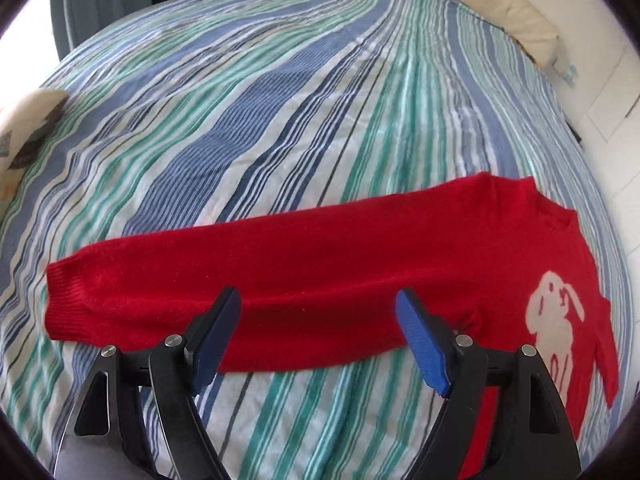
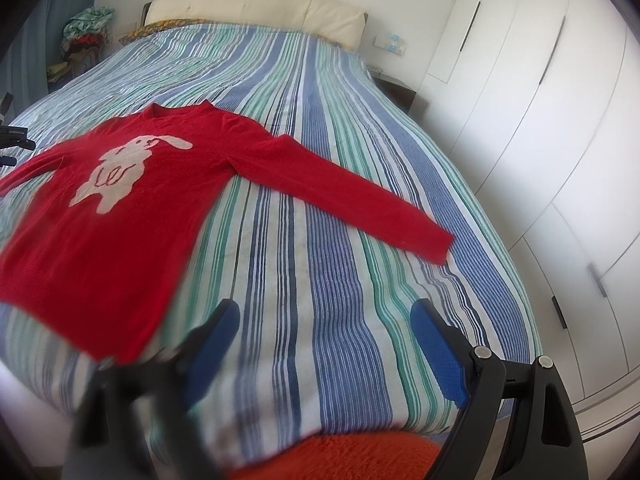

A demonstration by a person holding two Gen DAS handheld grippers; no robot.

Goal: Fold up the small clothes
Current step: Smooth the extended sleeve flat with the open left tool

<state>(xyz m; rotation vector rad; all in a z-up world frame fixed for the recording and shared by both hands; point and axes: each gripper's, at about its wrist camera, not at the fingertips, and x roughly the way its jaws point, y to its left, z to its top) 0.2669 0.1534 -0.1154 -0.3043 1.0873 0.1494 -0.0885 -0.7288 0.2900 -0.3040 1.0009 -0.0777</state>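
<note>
Left hand-held gripper [image 1: 318,334]: jaws wide, nothing between the blue pads [image 1: 424,344]; it hangs over one sleeve [image 1: 224,284], not touching it as far as the view shows.
Right hand-held gripper [image 2: 324,344]: jaws wide and empty, over bare striped bedspread [image 2: 332,184] near the foot edge of the bed, well apart from the other sleeve's cuff [image 2: 438,246].
Red sweater [image 2: 120,216]: spread flat and face up on the bedspread, hem toward the foot edge, neck toward the headboard [image 2: 256,10], both sleeves stretched out to the sides, a pale rabbit motif [image 2: 120,172] on the chest.
Handling, as judged: soft knit, light, limp; it will sag and drag rather than hold a shape, and the fuzzy surface should grip the pads well.
Where to take hold: the ribbed cuff or the sleeve's doubled edge, pinching both layers, then carrying it across the chest.
</note>
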